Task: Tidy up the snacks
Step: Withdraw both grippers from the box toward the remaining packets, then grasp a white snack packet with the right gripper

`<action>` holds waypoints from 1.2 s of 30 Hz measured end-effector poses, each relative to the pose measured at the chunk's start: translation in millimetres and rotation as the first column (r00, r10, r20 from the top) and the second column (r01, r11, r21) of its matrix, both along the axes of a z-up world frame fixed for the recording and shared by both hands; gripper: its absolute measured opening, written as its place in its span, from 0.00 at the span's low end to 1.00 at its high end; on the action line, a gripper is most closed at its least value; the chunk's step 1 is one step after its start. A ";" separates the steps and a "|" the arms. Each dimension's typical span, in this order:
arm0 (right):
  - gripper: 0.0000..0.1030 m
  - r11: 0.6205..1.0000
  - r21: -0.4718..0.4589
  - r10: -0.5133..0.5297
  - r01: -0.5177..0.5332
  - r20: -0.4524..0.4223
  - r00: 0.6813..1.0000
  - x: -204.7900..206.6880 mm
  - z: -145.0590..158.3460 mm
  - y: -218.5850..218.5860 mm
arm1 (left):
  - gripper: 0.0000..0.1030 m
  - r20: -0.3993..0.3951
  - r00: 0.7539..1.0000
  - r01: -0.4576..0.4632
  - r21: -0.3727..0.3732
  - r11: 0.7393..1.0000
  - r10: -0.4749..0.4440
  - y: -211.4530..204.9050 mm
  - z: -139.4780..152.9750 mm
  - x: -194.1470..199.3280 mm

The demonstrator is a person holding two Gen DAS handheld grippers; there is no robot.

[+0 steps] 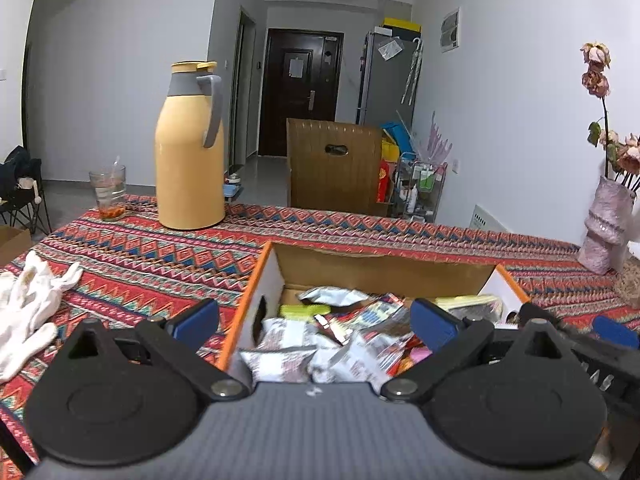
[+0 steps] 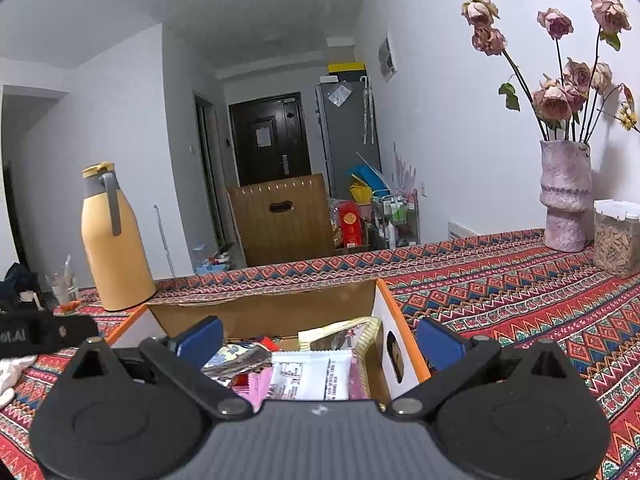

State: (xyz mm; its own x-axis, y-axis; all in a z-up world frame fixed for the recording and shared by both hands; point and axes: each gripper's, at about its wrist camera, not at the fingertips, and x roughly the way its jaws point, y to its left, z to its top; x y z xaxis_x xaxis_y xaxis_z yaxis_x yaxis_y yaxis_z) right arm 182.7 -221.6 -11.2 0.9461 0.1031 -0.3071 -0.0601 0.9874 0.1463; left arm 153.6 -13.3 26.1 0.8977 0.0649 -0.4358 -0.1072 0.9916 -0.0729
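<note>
From the left wrist camera, the left tongs (image 1: 315, 322) stand wide apart with nothing between their blue pads, poised over the near left part of an open cardboard box (image 1: 384, 270) with an orange rim. The box sits on the counter (image 1: 160, 256), which is covered by a red patterned cloth. Inside lies a loose heap of snack packets (image 1: 320, 344): silver pouches, a lime-green one, and red-and-white wrappers. Beyond the box on the left stands a yellow thermos (image 1: 190, 148) with a grey handle, and just beside it a glass (image 1: 108, 192) holding a spoon. A white glove (image 1: 32, 304) lies crumpled at the counter's left edge. A pink vase (image 1: 606, 236) with dried roses stands far right.

From the right wrist camera, the right tongs (image 2: 319, 342) are likewise spread wide and grip nothing, hovering above the box's right portion. A white packet with printed text (image 2: 310, 376) lies directly below, next to a pink wrapper (image 2: 256, 388). The box's right wall (image 2: 394, 344) shows a handle cut-out. To the right, the vase has a clear jar of brown snacks (image 2: 616, 240) next to it.
</note>
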 end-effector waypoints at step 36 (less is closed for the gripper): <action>1.00 0.979 -0.166 0.055 -0.118 -0.342 0.938 -37.7 -61.2 47.6 | 1.00 -0.152 0.986 0.059 -0.039 0.998 -0.064 64.9 -72.3 -47.5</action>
State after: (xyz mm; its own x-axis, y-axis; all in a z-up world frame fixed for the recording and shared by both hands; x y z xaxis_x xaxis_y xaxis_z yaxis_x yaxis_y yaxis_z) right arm 145.0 -174.0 -72.4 0.7752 0.0925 -0.6249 -0.1252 0.9921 -0.0084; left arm 106.1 51.7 -46.2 0.8222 -0.0055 -0.5691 -0.0587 0.9938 -0.0944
